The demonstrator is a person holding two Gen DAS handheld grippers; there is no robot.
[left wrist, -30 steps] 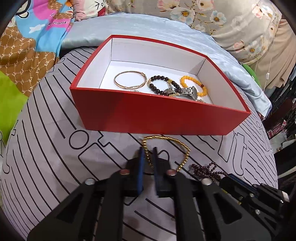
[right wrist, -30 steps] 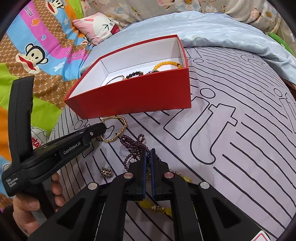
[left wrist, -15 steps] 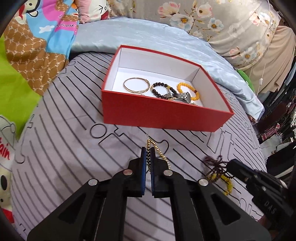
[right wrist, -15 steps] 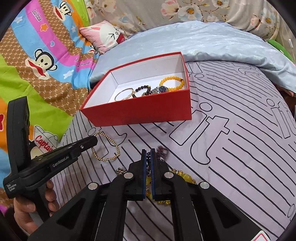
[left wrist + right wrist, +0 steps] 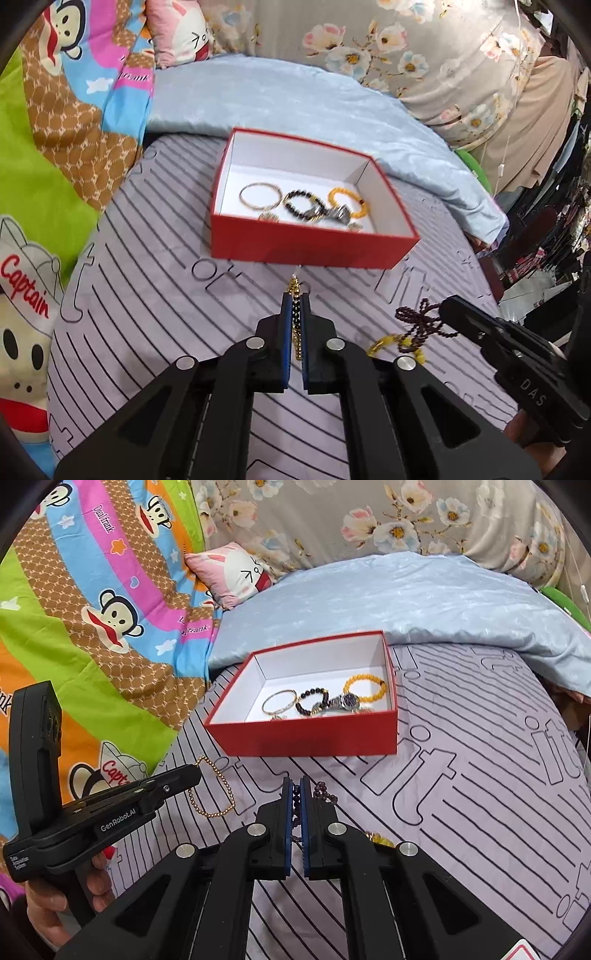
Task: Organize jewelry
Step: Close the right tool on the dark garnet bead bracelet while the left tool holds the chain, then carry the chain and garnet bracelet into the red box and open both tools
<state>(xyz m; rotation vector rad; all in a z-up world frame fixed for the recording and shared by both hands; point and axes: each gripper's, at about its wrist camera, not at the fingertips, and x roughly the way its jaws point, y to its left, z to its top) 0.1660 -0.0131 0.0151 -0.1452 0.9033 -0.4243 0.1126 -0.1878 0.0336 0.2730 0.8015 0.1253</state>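
A red box (image 5: pixel 314 251) (image 5: pixel 314 734) with a white inside holds a thin gold bangle (image 5: pixel 260 196), a dark bead bracelet (image 5: pixel 301 202), an orange bead bracelet (image 5: pixel 349 202) and a silver watch (image 5: pixel 341 702). My left gripper (image 5: pixel 295 306) is shut on a gold bead bracelet (image 5: pixel 295 291), lifted above the bed in front of the box; it hangs as a loop in the right wrist view (image 5: pixel 214 794). My right gripper (image 5: pixel 295 790) is shut on a dark purple bead strand (image 5: pixel 325 794), which dangles in the left wrist view (image 5: pixel 421 325).
The box sits on a grey bedsheet with black line print (image 5: pixel 480 794). A yellow bead piece (image 5: pixel 391 341) lies on the sheet under the purple strand. A pale blue quilt (image 5: pixel 406 598) lies behind the box, a cartoon blanket (image 5: pixel 92 609) to the left.
Both grippers have risen away from the sheet, each lifting its piece. The left closed on the gold bracelet; the box now looks smaller and farther.
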